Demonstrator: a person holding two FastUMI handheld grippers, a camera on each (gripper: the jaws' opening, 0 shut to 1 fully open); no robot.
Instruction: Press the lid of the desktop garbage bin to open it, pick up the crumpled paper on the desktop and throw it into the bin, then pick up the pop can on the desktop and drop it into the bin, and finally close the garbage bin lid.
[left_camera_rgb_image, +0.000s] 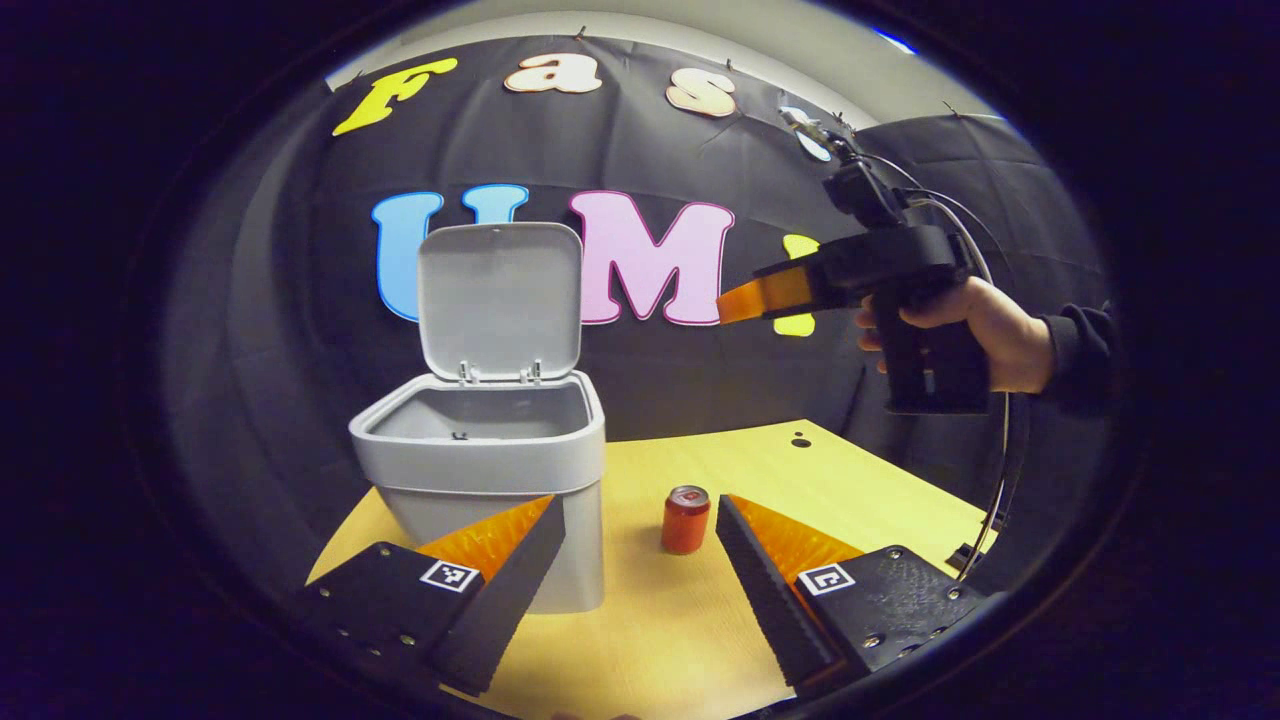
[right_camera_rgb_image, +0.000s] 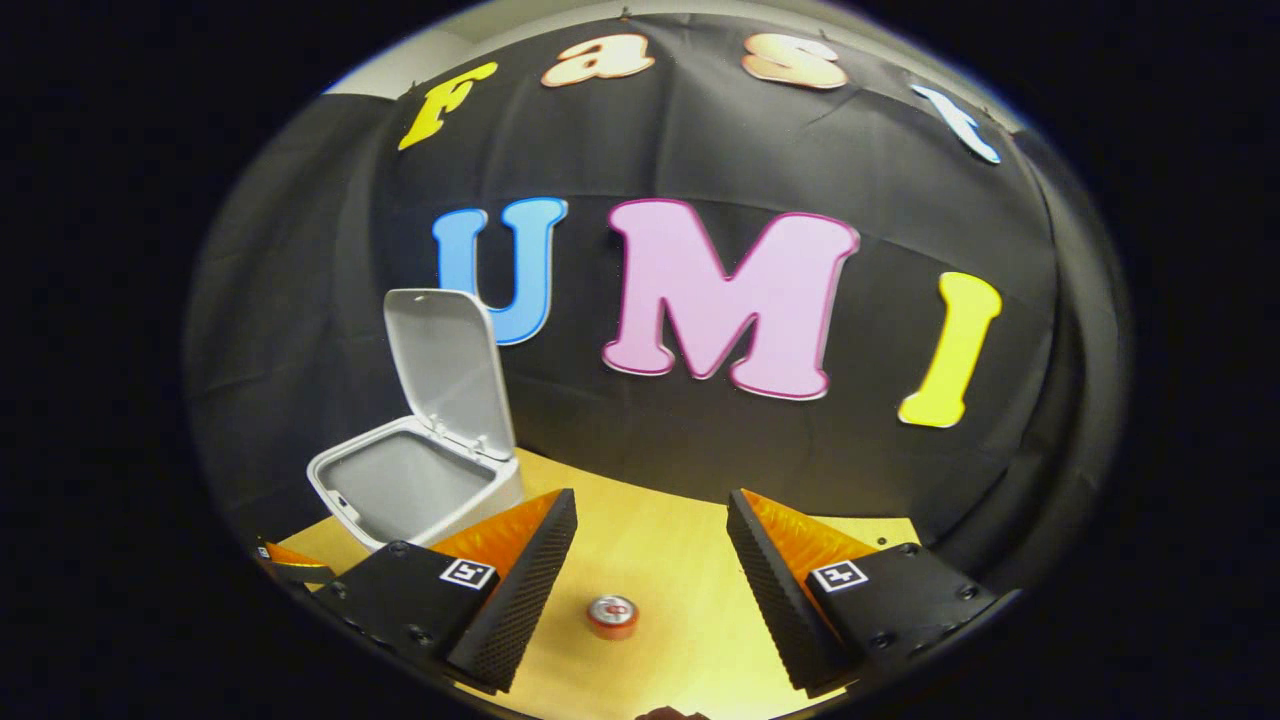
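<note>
the garbage bin (left_camera_rgb_image: 480, 455) stands lid-up (left_camera_rgb_image: 500, 300) on the table (left_camera_rgb_image: 850, 480), pop can (left_camera_rgb_image: 686, 519) upright at its 3 o'clock. left gripper (left_camera_rgb_image: 640, 540) and right gripper (right_camera_rgb_image: 650, 535) both hang with fingers apart, holding nothing.

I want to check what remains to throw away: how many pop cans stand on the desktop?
1: a red pop can stands upright on the yellow desktop, right of the open bin. Something inside the bin may be hidden.
</note>
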